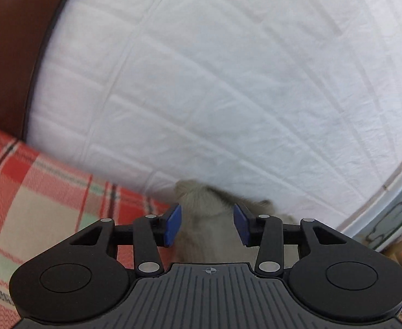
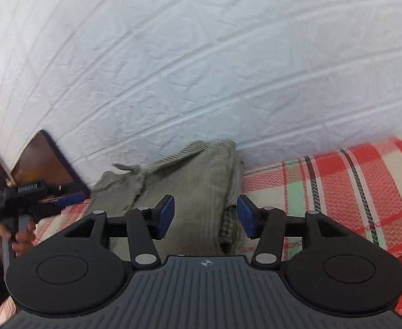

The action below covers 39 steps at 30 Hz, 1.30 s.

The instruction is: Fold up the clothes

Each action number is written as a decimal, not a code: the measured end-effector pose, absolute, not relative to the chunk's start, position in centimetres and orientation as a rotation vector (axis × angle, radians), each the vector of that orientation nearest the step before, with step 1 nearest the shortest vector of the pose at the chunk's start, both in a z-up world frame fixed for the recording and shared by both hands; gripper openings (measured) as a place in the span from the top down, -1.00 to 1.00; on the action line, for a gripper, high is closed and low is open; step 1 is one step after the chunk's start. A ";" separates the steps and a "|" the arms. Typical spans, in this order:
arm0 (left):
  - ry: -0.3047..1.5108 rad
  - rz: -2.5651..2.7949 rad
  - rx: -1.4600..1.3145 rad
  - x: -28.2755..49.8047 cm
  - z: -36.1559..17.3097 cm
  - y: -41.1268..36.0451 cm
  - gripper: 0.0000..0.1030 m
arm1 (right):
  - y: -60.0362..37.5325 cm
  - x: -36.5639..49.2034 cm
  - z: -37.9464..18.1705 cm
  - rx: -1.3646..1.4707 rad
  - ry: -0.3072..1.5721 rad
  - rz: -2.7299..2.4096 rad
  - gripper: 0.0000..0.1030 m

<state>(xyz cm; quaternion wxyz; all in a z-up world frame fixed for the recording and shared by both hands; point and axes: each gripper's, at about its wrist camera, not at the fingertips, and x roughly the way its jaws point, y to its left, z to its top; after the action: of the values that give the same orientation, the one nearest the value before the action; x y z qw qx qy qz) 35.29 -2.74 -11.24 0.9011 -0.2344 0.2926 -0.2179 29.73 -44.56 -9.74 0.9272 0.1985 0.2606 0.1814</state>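
A: Status, please. Where is the garment?

B: The grey-green corduroy garment (image 2: 190, 181) lies on the plaid blanket (image 2: 338, 181), its far edge against the white quilted mattress (image 2: 201, 54). In the right wrist view it appears doubled over into a compact block, with a loose, crumpled flap at its left end and a checked lining showing at the near right corner.

A: Gripper states?

B: The right gripper (image 2: 205, 216) has its jaws parted. The garment lies between and below the blue pads; the pads do not press on it. The left gripper (image 1: 206, 224) is likewise parted over the same cloth (image 1: 209, 235), with no contact visible. The left gripper (image 2: 64, 200) also shows at the left edge of the right wrist view, held by a hand (image 2: 17, 235), just beside the garment's left end.

A: Progress?

B: Judged from the layout, at least one fold is laid down and both grippers have let go. The untidy flap at the left end likely needs tucking or one further fold. No other clothing is in view, so the remaining count cannot be told.
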 end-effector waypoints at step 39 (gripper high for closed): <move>0.718 -0.288 -0.251 42.5 -16.7 -9.7 -0.37 | -40.1 41.7 -9.7 0.218 0.633 0.220 0.28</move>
<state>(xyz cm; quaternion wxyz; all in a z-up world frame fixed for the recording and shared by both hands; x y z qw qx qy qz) 42.52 -9.70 -16.67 0.9184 -0.1221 0.3492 -0.1402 41.66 -40.08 -9.73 0.9386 0.1069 0.3098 0.1075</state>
